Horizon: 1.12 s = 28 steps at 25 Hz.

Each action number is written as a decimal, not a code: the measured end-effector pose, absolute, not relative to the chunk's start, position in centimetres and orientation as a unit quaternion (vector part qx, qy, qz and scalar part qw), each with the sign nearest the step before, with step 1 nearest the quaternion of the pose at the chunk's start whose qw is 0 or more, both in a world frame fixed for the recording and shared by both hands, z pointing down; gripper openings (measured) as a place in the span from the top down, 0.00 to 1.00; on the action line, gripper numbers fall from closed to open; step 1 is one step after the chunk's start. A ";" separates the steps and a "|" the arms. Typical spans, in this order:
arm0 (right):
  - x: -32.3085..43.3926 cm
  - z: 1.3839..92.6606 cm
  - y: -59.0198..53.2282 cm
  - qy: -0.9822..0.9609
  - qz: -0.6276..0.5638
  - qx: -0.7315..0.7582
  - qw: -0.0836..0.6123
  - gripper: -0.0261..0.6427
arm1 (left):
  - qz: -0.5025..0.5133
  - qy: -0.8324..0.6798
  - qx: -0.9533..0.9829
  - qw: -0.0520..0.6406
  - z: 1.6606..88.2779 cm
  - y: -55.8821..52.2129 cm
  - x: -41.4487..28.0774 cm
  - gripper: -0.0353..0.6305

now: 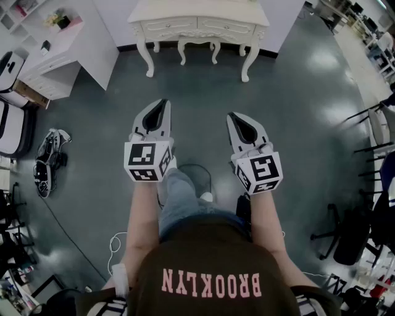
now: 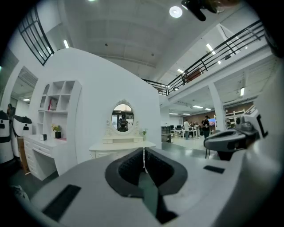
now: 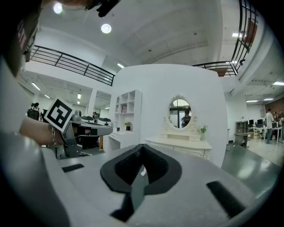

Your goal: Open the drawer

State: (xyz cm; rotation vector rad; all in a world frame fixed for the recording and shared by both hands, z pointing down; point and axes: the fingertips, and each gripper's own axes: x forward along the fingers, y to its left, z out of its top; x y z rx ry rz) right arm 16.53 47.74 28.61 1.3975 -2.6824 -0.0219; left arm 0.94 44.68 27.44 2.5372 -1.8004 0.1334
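Observation:
A white dressing table (image 1: 199,13) with an oval mirror (image 2: 122,117) stands far ahead against the wall, its front drawers (image 1: 171,26) closed. Both grippers hang over the grey floor well short of it, side by side and pointing at it. My left gripper (image 1: 163,102) is shut with nothing in it; in the left gripper view its jaws meet in a thin line in front of the table (image 2: 122,146). My right gripper (image 1: 232,115) is shut and empty too, with the table (image 3: 179,145) ahead and to its right.
A small white stool (image 1: 197,45) stands tucked under the dressing table. A white desk with shelves (image 1: 58,58) is at the left, with a dark machine (image 1: 49,162) on the floor near it. Black chairs (image 1: 370,133) and a cable (image 1: 114,244) are at the right and near my feet.

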 end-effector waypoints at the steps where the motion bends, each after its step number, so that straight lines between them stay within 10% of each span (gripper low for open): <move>1: 16.6 28.6 47.7 -0.885 -0.007 0.462 0.058 0.97 | 0.042 -0.578 0.815 0.012 27.4 44.7 1.0 0.93; 28: 8.7 29.5 24.3 -0.873 0.005 0.484 0.065 0.97 | 0.036 -0.567 0.822 0.041 29.6 20.7 -7.8 0.93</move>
